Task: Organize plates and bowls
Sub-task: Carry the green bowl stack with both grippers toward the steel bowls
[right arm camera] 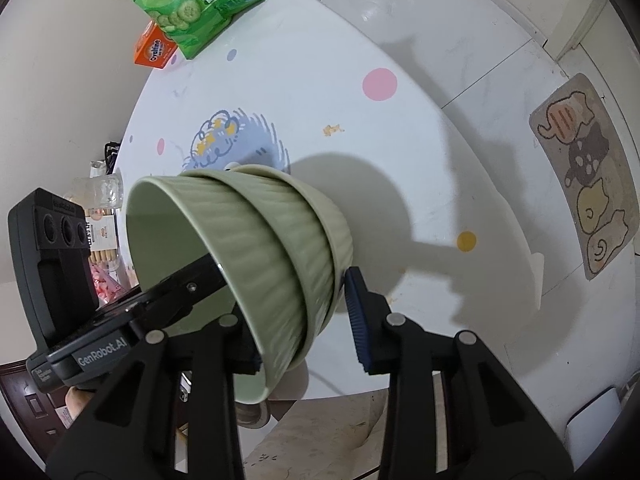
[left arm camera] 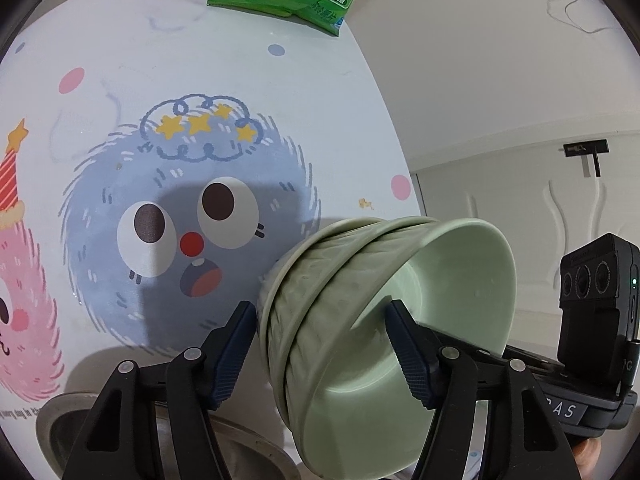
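Two nested pale green ribbed bowls [left arm camera: 360, 312] hang tilted in the air above the table, mouth toward the right in the left wrist view and toward the left in the right wrist view [right arm camera: 264, 248]. My left gripper [left arm camera: 320, 344] spans their wall, one finger outside and one inside the inner bowl, with a small gap at the outer finger. My right gripper [right arm camera: 304, 320] also straddles the bowls' wall, its right finger standing a little off the outer bowl. Each gripper's body shows in the other's view. Whether either one presses the wall I cannot tell.
The round table has a cartoon-print cloth [left arm camera: 180, 208]. A green crisp bag [right arm camera: 184, 4] and an orange Ovaltine box [right arm camera: 154, 50] lie at its far edge. A steel plate [left arm camera: 64, 428] sits below the left gripper. A cat-print mat [right arm camera: 584, 172] lies on the floor.
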`<action>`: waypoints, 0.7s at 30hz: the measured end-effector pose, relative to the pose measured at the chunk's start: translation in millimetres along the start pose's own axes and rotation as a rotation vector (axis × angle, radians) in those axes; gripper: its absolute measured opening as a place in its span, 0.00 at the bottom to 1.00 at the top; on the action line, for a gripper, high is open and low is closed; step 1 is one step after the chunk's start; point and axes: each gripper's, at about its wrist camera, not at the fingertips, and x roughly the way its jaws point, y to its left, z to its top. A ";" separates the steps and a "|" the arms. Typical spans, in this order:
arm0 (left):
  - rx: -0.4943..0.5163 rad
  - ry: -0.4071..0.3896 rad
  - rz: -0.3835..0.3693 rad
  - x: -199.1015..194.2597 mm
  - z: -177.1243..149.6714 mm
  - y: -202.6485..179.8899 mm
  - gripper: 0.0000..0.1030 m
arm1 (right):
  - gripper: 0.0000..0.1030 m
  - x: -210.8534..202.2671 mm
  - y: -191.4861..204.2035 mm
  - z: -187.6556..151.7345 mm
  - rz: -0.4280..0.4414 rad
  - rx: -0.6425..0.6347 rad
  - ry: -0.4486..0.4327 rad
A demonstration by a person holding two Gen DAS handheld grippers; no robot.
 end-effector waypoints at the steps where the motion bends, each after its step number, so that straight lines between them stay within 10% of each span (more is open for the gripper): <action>1: 0.004 -0.006 0.004 -0.5 -0.4 -0.5 0.65 | 0.35 -0.2 0.5 -0.6 -0.002 -0.002 -0.004; 16: 0.026 -0.013 0.001 -11.0 -3.2 6.8 0.55 | 0.32 -0.9 3.0 1.0 -0.019 0.005 0.003; 21: 0.150 -0.078 0.117 -17.4 -12.8 -12.2 0.58 | 0.32 -2.4 9.6 -1.2 -0.062 -0.039 -0.016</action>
